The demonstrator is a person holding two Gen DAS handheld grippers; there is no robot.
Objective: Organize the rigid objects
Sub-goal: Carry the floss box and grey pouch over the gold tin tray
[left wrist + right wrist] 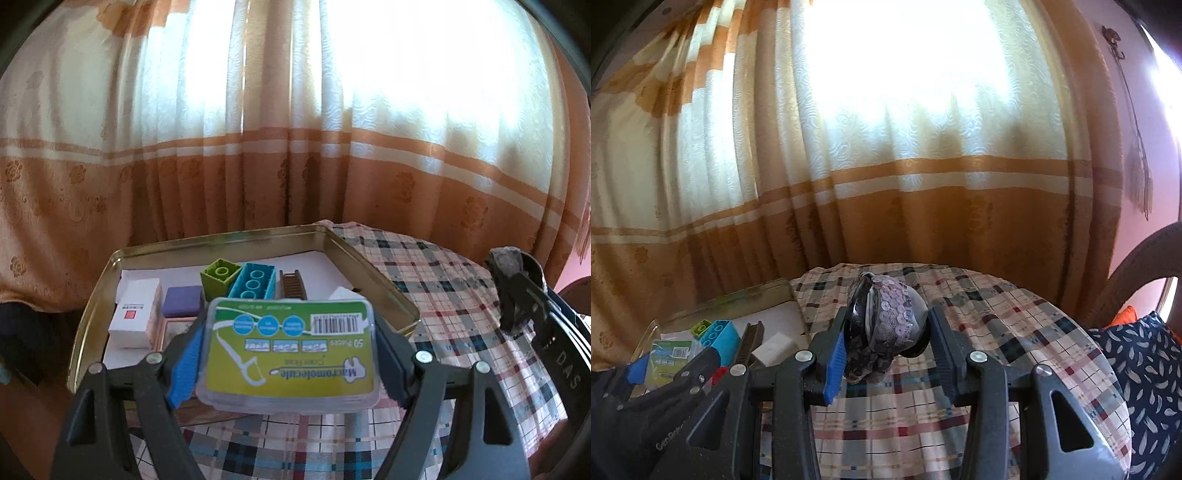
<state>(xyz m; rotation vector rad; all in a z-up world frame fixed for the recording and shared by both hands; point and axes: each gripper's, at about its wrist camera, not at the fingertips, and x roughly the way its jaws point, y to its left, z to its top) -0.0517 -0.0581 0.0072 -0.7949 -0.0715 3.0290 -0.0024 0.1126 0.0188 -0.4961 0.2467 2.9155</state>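
1. The left gripper (290,363) pinches a clear plastic floss pick box (291,350) by its two short sides, jaws pressed against it, and holds it level above the near edge of the tray.
2. The tray (96,291) is a shallow gold tin lying on the left part of the desk (436,280), which is covered by a plaid cloth.
3. In the tray, at the far side, a green block (218,282) touches a teal block (253,286), with a small brown ladder piece (293,290) just to their right.
4. Nearer and to the left stand a white box (135,319) and, beside it, a purple block (183,302).
5. The right gripper (888,341) pinches a sequined grey pouch (894,317) between its jaws, held above the plaid cloth to the right of the tray.
6. In the right wrist view a white block (774,347) lies in the tray's near right corner.
7. An orange and cream curtain (295,147) hangs behind the desk.
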